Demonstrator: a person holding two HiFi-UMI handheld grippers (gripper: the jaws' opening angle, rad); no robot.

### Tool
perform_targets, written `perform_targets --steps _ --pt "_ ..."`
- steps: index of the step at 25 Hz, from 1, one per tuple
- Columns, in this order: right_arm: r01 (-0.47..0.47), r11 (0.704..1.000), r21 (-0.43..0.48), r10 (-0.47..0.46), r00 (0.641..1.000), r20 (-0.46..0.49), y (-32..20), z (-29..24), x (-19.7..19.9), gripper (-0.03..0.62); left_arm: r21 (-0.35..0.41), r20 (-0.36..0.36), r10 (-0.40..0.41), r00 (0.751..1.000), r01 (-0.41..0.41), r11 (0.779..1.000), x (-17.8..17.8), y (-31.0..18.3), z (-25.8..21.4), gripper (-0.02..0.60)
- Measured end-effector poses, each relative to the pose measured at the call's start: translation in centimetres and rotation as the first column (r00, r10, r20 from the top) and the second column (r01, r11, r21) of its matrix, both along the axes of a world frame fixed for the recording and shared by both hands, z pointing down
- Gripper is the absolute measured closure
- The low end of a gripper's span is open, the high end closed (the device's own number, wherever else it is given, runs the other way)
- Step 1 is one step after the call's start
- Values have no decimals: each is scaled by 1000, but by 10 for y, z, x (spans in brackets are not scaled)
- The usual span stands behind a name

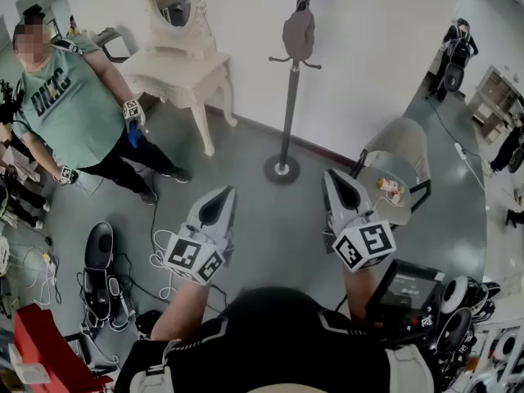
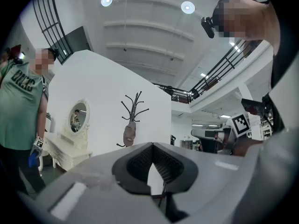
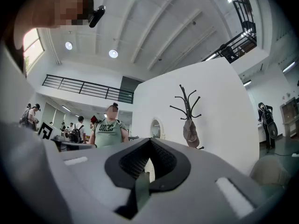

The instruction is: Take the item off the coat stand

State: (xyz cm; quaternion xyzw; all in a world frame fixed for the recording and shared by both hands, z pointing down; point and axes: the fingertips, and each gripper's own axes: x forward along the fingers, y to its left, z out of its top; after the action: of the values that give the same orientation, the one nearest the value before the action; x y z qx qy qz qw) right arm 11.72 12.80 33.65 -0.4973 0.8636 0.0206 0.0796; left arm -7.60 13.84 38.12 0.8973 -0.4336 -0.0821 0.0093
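Now | cap (image 1: 299,35) hangs on coat stand (image 1: 288,113) | left gripper (image 1: 224,196), right gripper (image 1: 336,180): both pressed together, empty

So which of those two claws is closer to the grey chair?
The right claw: in the head view its tip is just beside the grey chair, while the left claw sits well away, left of the coat stand's base.
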Motion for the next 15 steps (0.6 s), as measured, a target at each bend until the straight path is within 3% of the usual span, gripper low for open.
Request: perform_targets --steps 15 --pt "13 1000 16 -13 1000 6 10 -5 -16 585 -3 -7 10 1000 -10 1000 -13 11 -3 575"
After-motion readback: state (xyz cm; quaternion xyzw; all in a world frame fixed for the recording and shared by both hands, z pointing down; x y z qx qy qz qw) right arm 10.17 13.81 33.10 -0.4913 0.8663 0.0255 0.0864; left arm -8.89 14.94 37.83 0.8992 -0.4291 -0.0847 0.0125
